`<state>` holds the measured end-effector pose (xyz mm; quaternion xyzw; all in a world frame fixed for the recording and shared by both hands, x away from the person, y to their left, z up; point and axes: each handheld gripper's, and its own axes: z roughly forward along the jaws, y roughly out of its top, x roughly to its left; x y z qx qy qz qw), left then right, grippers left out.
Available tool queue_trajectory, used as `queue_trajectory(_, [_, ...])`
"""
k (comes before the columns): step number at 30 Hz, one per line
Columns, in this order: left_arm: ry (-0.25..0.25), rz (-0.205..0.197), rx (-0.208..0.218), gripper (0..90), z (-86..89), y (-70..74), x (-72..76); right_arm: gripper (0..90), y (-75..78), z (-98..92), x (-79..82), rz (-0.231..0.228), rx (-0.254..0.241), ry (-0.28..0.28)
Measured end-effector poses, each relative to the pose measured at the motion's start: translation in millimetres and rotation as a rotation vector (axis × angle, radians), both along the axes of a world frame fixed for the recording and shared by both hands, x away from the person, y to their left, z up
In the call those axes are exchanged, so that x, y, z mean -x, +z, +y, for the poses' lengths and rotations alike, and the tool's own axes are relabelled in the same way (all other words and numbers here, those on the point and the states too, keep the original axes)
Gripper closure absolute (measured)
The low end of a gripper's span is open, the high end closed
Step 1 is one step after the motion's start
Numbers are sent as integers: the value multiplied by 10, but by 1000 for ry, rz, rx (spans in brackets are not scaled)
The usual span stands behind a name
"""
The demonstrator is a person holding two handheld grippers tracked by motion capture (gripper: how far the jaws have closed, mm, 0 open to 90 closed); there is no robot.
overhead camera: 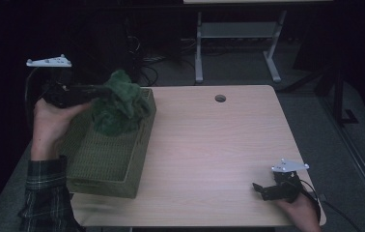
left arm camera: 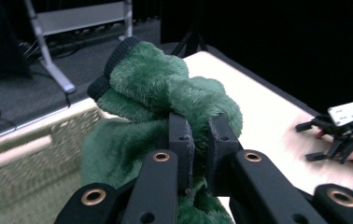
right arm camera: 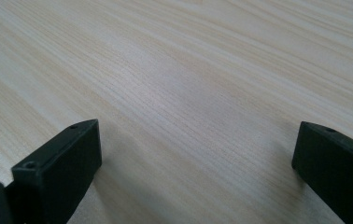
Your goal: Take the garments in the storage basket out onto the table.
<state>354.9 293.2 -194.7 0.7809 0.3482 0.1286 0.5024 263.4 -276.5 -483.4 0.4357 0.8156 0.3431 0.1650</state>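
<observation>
up close, left gripper (left arm camera: 198,140) fingers pinch green fleece (left arm camera: 165,93) above basket (overhead camera: 108,164); right gripper (right arm camera: 198,154) fingers gape wide over table (right arm camera: 188,70)

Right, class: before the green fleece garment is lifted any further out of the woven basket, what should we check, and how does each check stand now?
1. Left hand-held gripper clamped on the green fleece garment: ok.
2. Garment fully clear of the woven basket: not ok, its lower part hangs inside.
3. Right hand-held gripper open, low over the bare table: ok.
4. Tabletop beside the basket free: ok.
5. Other items in the basket: cannot tell.
</observation>
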Motion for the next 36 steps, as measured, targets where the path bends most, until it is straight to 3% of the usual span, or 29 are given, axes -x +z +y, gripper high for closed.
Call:
queue_trajectory(7, [-39,-12,12,825,-217,57,-15,9,0,0,0,0,0,0])
queue_trajectory(18, [-108,-19,11,824,-747,9,-69,9,0,-1,-1,0,0,0])
queue_trajectory(22, [-133,-17,28,824,-984,-81,-67,9,0,-1,0,0,1,1])
queue_trajectory(28, [-150,-11,48,824,-1202,-218,-58,10,0,0,0,0,0,0])
queue_trajectory(36, [-195,21,39,823,-1507,-457,-32,9,0,0,0,0,0,0])
